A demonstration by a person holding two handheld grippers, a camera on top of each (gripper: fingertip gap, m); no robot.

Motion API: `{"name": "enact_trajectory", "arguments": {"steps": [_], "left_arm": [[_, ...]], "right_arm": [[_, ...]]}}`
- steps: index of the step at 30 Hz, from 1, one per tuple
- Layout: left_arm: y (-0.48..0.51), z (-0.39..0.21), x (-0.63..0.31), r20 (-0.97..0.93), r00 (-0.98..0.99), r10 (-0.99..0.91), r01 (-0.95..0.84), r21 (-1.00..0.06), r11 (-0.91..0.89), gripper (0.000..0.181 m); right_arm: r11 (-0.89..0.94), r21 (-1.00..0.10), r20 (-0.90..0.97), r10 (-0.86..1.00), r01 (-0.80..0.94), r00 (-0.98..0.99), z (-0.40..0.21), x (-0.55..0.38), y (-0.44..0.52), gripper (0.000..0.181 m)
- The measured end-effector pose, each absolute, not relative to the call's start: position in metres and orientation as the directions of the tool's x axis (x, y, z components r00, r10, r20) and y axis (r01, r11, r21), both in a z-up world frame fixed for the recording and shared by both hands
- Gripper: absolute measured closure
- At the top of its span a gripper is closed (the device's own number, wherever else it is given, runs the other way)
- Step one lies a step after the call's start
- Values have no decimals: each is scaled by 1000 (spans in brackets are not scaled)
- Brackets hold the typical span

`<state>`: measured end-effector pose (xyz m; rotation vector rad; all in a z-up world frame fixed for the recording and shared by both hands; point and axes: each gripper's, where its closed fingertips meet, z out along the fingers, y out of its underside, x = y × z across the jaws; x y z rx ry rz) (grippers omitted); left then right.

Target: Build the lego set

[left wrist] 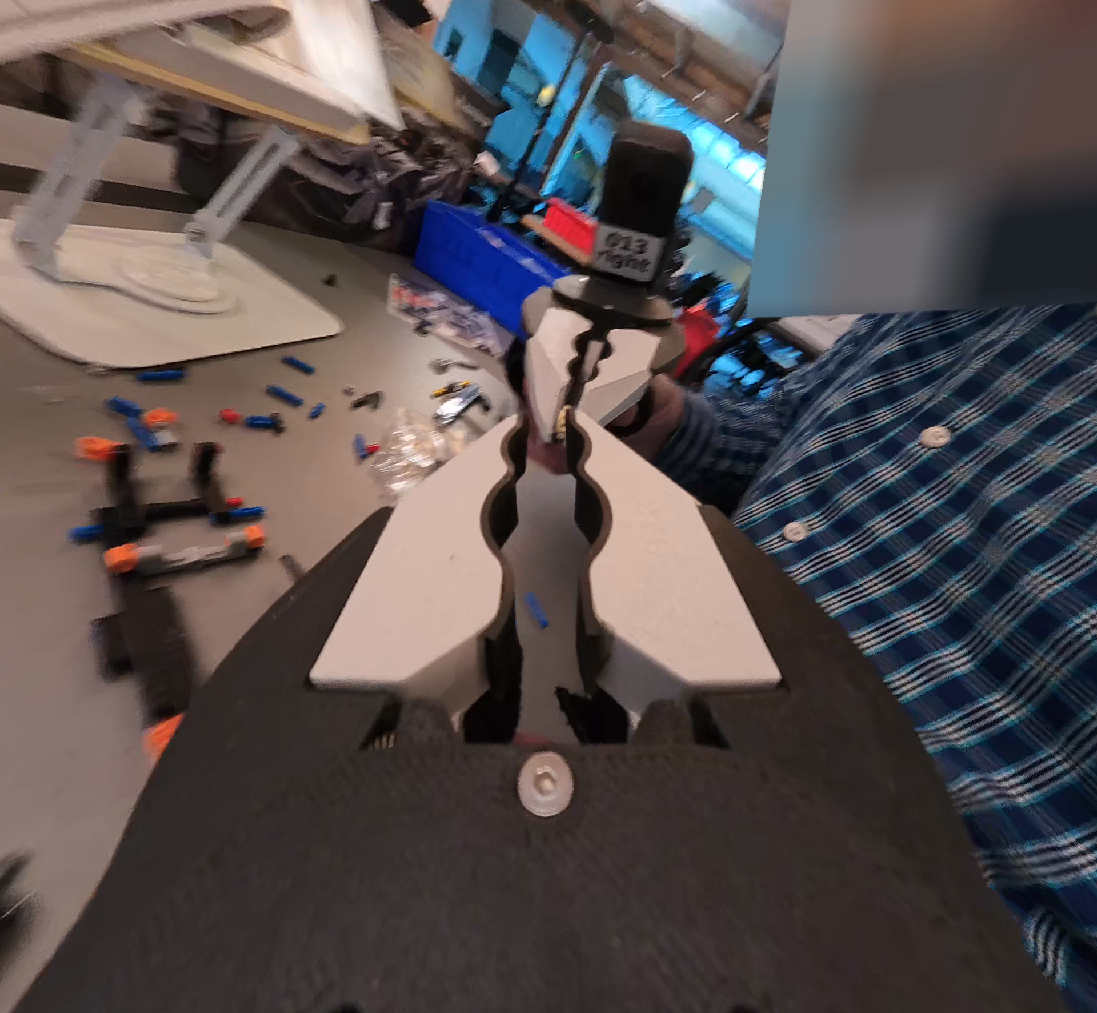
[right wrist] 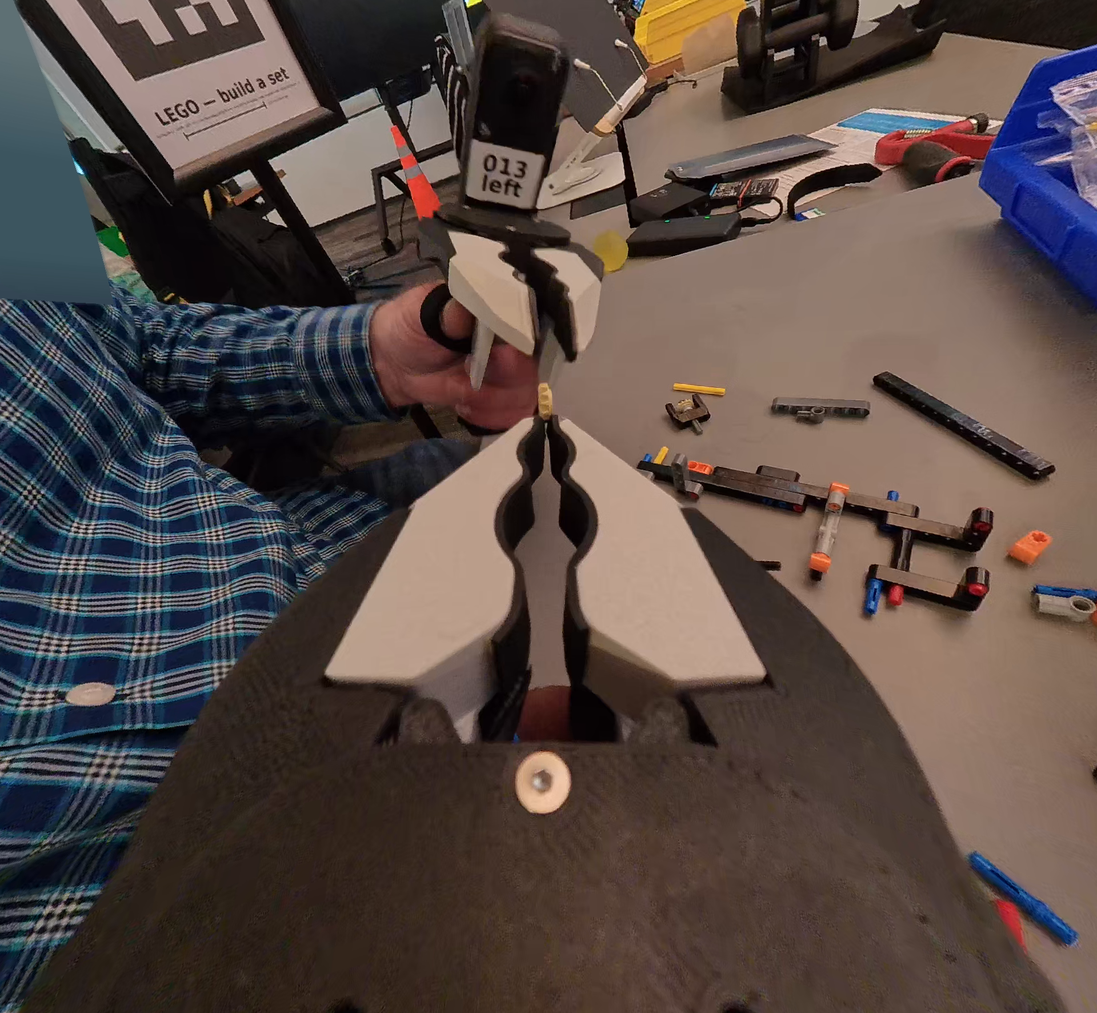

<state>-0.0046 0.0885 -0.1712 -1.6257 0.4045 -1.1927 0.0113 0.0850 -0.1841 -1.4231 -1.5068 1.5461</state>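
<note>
Workshop-lab: fiducial marker sign [right wrist: 160, 23], parts bin [right wrist: 1045, 201], dumbbell rack [right wrist: 795, 5].

Grey table [right wrist: 831, 296] carries clutter at far side. Black rack of dark dumbbells [right wrist: 795, 5] upright near far edge. Yellow plastic bin [right wrist: 682, 14] behind it. Red-handled tool with black grip [right wrist: 932, 150] lies on printed sheets beside black strap [right wrist: 831, 183]. 2 black power bricks [right wrist: 682, 224] near table edge. Framed black-and-white marker sign on black easel [right wrist: 172, 35] stands off table; orange traffic cone [right wrist: 415, 177] on floor beyond. White tilting stand [left wrist: 136, 284] on table.
</note>
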Motion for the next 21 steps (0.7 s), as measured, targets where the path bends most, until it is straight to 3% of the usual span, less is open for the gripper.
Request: {"name": "enact_trajectory", "arguments": {"steps": [4, 7, 14, 21], "left_arm": [[101, -200, -58, 349, 735, -582, 76, -895, -440, 169], [104, -231, -116, 186, 894, -409, -69, -842, -535, 168], [93, -304, -169, 35, 957, -288, -199, -646, -737, 172], [97, -327, -172, -15, 955, -295, -247, -589, -770, 171]], "right_arm": [[-212, -934, -287, 924, 288, -253, -188, 12, 93, 181], [-209, -932, -283, 930, 295, -234, -191, 12, 96, 181], [-172, -932, -249, 943, 320, -218, -198, 10, 96, 181], [-156, -930, -234, 949, 332, -209, -202, 9, 97, 181]]}}
